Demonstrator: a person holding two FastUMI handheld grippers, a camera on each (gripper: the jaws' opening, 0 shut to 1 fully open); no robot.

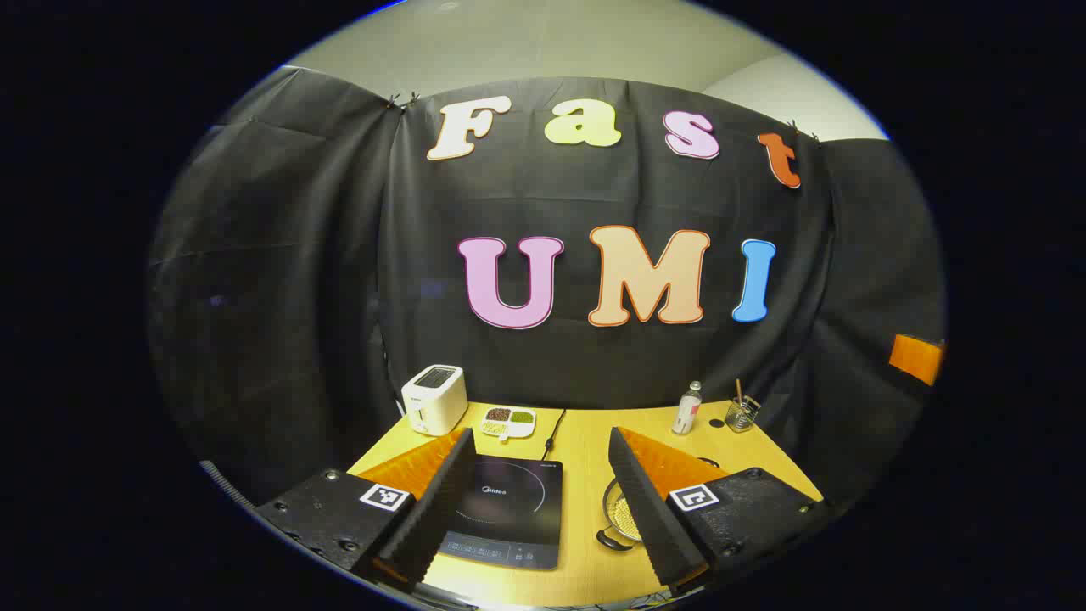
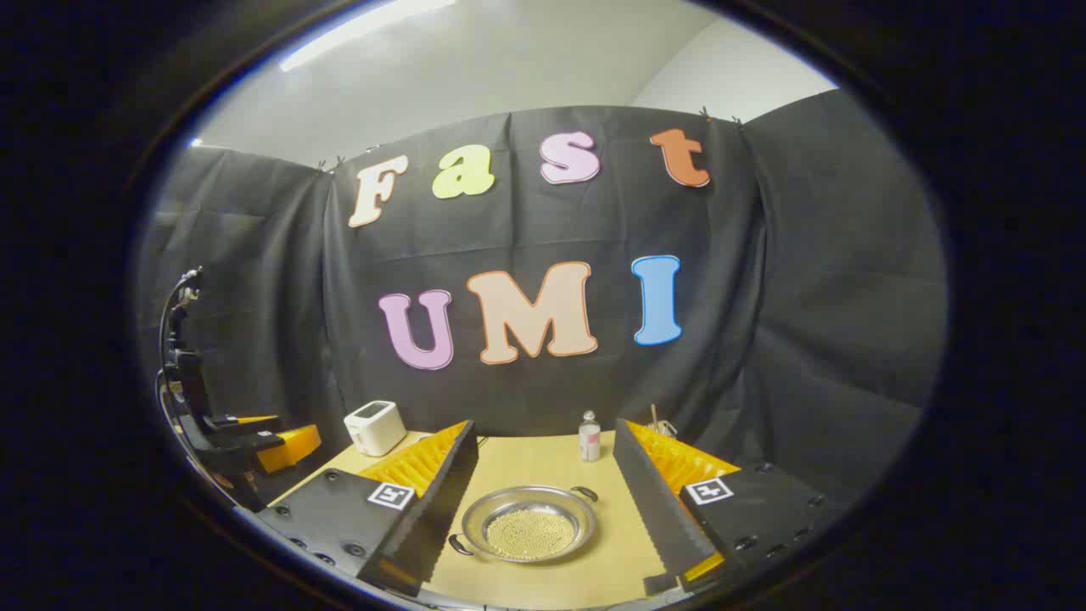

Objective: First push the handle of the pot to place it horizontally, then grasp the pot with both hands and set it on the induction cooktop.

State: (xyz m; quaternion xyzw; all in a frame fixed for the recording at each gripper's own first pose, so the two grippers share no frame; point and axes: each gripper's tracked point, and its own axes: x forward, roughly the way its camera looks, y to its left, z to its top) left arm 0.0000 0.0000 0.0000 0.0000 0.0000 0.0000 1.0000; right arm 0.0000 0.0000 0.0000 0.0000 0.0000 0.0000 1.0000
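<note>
**Both grippers wide above the table, pot on bare wood**

While the left gripper (image 1: 538, 441) hangs wide over the table (image 1: 585, 552), the left gripper view shows the cooktop (image 1: 509, 509) between its fingers and the pot (image 1: 621, 516) just right of the cooktop, partly hidden behind the right-hand finger. A toaster (image 1: 434, 397), snack dish (image 1: 508, 421), bottle (image 1: 688, 408) and cup (image 1: 741, 415) stand at the back.

In the right gripper view, the right gripper (image 2: 545, 428) is wide too, holding nothing. The pot (image 2: 528, 524) sits on the table between its fingers, its two handles at near-left and far-right. The other gripper (image 2: 284, 445) shows far left.

Both views high, facing wall; share table (image 1: 585, 450), toaster (image 2: 374, 427).
</note>
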